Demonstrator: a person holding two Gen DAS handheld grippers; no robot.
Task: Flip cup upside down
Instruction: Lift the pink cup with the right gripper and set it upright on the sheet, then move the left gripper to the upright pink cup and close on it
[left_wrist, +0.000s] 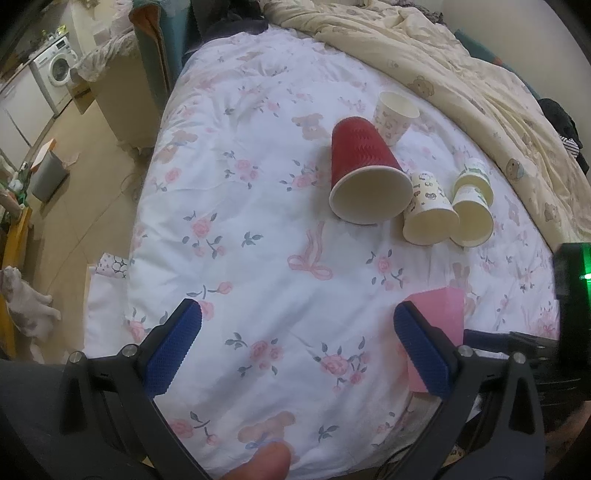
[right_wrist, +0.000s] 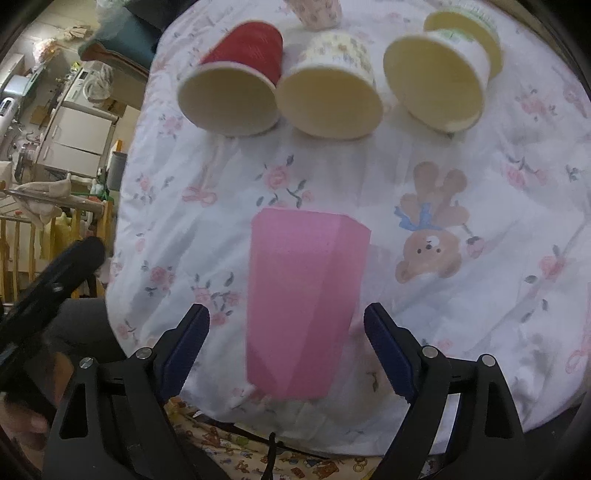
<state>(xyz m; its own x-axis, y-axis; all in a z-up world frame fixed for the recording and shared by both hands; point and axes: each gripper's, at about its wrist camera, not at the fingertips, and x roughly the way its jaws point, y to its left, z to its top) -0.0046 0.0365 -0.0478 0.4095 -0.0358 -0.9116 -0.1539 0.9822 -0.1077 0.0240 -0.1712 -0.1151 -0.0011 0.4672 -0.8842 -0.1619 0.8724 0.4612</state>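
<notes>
A pink faceted plastic cup (right_wrist: 304, 302) stands on the floral bedsheet, closed base up, between the fingers of my right gripper (right_wrist: 286, 326), whose jaws are open and apart from its sides. In the left wrist view the pink cup (left_wrist: 441, 314) shows behind the right finger of my left gripper (left_wrist: 297, 325), which is open and empty above the sheet. A red paper cup (left_wrist: 364, 170) lies tilted with its mouth toward me, also in the right wrist view (right_wrist: 236, 77). Paper cups (left_wrist: 430, 210) lie beside it.
A cream teddy-print duvet (left_wrist: 461, 74) is bunched along the bed's far right. A small printed cup (left_wrist: 393, 116) stands upright behind the red cup. The bed's left edge drops to the floor, with a grey bin (left_wrist: 48, 177) and a washing machine (left_wrist: 55, 66).
</notes>
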